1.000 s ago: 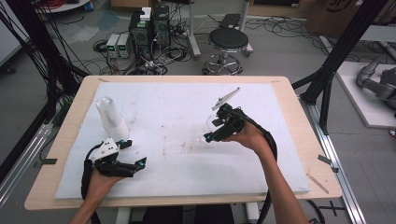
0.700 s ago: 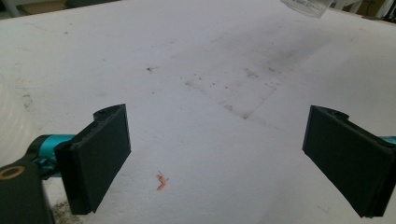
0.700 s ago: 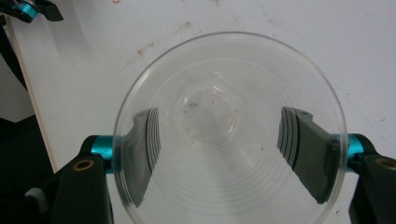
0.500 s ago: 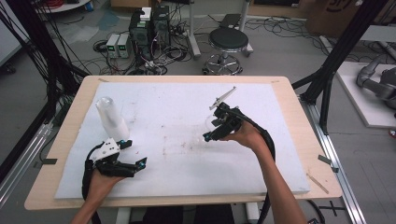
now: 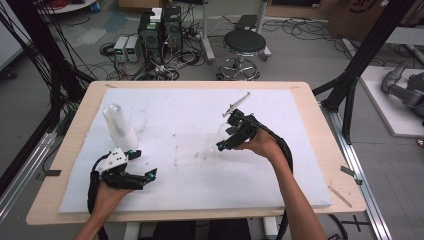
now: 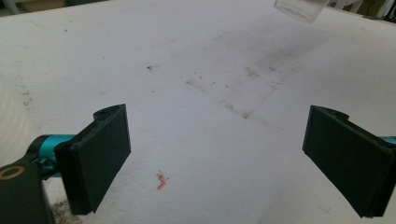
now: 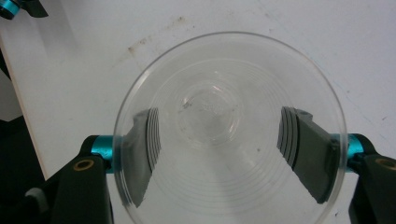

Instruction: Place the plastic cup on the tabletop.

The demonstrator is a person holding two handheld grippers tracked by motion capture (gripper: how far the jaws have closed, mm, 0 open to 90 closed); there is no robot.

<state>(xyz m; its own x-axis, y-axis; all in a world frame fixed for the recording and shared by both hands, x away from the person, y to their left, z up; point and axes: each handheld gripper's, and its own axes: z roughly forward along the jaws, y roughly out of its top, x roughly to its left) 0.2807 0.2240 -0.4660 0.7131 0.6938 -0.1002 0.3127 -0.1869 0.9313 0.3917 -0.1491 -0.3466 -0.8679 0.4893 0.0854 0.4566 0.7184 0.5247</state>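
Seen from above: white sheet (image 5: 200, 175) on the wooden counter (image 5: 300, 90), left tongs (image 5: 142, 177) resting near-left, jaws spread, gripping nothing. Just beyond, a stack of clear cups (image 5: 120, 127), upright. Right tongs (image 5: 225, 140) held above mid-sheet, right of centre, around a clear cup (image 5: 223, 131), hard to make out there.

Right gripper view, looking down into the cup (image 7: 229, 130): round rim, ribbed wall, one jaw on each side outside the wall, seemingly pinching it.

Left gripper view: jaws wide apart over stained sheet (image 6: 210, 93), a small orange scrap (image 6: 161, 179) between them, the cup's base (image 6: 299, 8) hanging far off, clear of the sheet.
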